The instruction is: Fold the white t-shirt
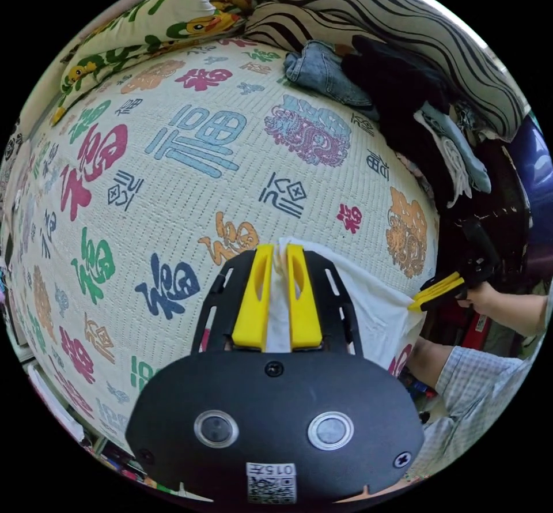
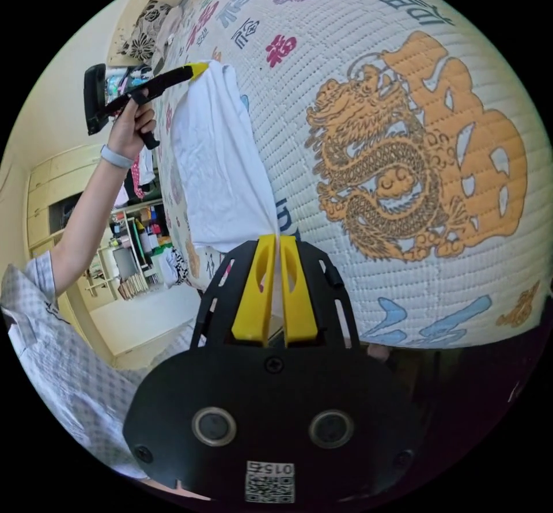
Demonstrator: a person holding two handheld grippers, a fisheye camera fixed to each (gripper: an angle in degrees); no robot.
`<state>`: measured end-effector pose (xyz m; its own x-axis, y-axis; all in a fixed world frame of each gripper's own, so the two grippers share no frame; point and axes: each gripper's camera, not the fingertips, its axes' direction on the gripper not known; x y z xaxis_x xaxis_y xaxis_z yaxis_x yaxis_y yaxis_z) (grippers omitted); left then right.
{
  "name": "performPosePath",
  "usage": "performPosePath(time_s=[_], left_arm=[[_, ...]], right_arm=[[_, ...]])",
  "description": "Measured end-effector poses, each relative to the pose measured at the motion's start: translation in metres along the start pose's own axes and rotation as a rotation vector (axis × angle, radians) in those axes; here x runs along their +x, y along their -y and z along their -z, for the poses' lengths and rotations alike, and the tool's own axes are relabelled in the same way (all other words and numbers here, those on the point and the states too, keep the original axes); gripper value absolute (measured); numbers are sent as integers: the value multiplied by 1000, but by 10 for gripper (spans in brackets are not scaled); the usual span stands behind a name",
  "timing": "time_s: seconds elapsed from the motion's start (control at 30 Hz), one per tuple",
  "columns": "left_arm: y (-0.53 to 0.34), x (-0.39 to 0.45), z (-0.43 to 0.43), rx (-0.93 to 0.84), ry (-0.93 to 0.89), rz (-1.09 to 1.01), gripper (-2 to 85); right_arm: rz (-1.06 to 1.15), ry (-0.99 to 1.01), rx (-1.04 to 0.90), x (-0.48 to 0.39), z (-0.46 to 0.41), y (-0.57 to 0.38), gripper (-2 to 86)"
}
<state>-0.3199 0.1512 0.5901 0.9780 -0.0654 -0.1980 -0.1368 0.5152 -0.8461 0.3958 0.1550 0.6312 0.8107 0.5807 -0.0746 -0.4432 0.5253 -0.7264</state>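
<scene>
Over the printed bedspread (image 1: 173, 132): white t-shirt (image 2: 216, 167) stretched between both grippers.
Left gripper (image 1: 279, 265) and right gripper (image 2: 276, 256) each pinch an edge; folding seems barely begun, with no crease visible yet.

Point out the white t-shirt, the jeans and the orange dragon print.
white t-shirt (image 2: 216, 178), right gripper view, middle of the stretched cloth.
jeans (image 1: 322, 72), left gripper view, middle of the crumpled denim.
orange dragon print (image 2: 368, 184), right gripper view, the dragon's body.

A bed (image 1: 173, 190) is covered by a cream quilt printed with coloured characters. Cream walls (image 2: 52, 109) and cluttered shelves (image 2: 135, 242) are seen beyond, lit by daylight.
</scene>
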Motion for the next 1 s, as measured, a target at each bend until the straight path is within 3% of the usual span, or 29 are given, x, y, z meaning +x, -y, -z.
performPosePath(time_s=[0.2,0.3,0.37,0.47,0.57,0.73,0.87,1.0], left_arm=[[-49,-18,60,165,126,136,78],[-97,-26,73,205,-54,228,67],[-134,-24,51,136,-204,313,59],[-174,-15,11,-34,-250,401,58],[-208,-12,-18,-143,-219,481,51],[-218,-22,-17,-197,-184,477,46],[-199,-51,31,39,-119,414,59],[-167,-84,44,154,-27,353,74]], right_arm=[[34,-91,13,-6,23,-8,45],[139,-52,61,-30,29,-2,30],[219,15,46,-54,18,15,16],[230,20,-58,-69,-11,37,6],[114,-118,-218,-51,-47,43,-1],[104,-23,-234,-51,-24,40,-1],[222,-62,-10,-87,38,76,23],[284,-207,72,-121,52,135,68]])
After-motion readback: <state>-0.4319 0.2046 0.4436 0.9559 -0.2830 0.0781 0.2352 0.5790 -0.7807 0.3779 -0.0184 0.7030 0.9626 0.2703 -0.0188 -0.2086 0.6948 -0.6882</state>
